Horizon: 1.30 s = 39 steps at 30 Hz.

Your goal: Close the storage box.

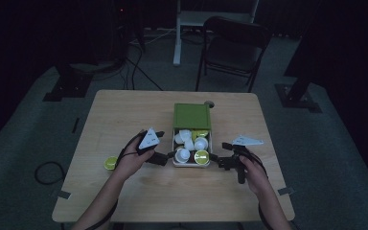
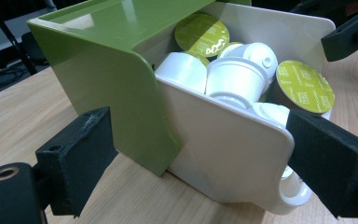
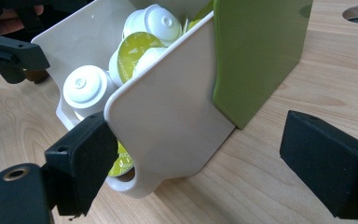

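Capsules [image 1: 192, 143], white and green, fill the white drawer [image 1: 191, 163] pulled out of its green box [image 1: 192, 116] at the middle of the surface [image 1: 172, 191]. Left claw [image 1: 170, 156] and right claw [image 1: 217, 158] are both spread, one beside each front corner of the drawer.

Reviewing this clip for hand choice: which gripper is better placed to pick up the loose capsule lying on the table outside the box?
Left. The loose capsule lies beside the left gripper, which is open; the right gripper sits across the box.
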Tool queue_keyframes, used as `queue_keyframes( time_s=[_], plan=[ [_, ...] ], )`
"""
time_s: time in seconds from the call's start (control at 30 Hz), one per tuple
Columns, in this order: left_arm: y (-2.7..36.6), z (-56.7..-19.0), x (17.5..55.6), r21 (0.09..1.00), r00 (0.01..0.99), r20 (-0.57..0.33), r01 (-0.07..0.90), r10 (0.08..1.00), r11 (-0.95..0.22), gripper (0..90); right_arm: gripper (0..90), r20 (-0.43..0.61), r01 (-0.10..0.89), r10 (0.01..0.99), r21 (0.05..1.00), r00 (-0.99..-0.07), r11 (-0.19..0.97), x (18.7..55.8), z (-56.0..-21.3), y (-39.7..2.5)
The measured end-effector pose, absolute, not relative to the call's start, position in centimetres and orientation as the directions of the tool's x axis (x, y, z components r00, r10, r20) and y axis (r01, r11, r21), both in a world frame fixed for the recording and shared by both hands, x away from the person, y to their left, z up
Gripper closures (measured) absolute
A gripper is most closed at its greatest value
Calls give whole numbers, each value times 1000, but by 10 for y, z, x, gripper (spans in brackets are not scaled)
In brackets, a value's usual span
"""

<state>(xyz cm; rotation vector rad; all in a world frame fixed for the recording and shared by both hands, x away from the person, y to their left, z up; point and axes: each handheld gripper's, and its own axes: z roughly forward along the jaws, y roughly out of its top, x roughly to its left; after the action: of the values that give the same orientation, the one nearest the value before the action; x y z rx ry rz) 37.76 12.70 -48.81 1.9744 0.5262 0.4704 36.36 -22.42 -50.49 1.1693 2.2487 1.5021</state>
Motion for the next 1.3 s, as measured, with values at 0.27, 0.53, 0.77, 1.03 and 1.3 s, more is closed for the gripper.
queue_keyframes(
  time_s=[0.27, 0.53, 0.77, 1.03, 1.3],
  plan=[
    [127, -488, 382, 898, 830, 99, 164, 550, -409, 100, 111, 258, 505, 701, 846, -665, 169, 368, -505, -223],
    [126, -488, 387, 898, 824, 95, 171, 559, -405, 100, 111, 251, 506, 706, 845, -662, 174, 373, -504, -223],
    [125, -487, 392, 897, 821, 101, 170, 562, -408, 100, 110, 260, 514, 713, 843, -651, 162, 378, -503, -223],
    [126, -487, 398, 894, 819, 99, 176, 566, -411, 101, 110, 269, 525, 720, 837, -640, 154, 384, -502, -222],
    [125, -488, 403, 892, 815, 100, 181, 570, -415, 100, 111, 272, 535, 727, 831, -630, 153, 389, -504, -220]
  ],
)
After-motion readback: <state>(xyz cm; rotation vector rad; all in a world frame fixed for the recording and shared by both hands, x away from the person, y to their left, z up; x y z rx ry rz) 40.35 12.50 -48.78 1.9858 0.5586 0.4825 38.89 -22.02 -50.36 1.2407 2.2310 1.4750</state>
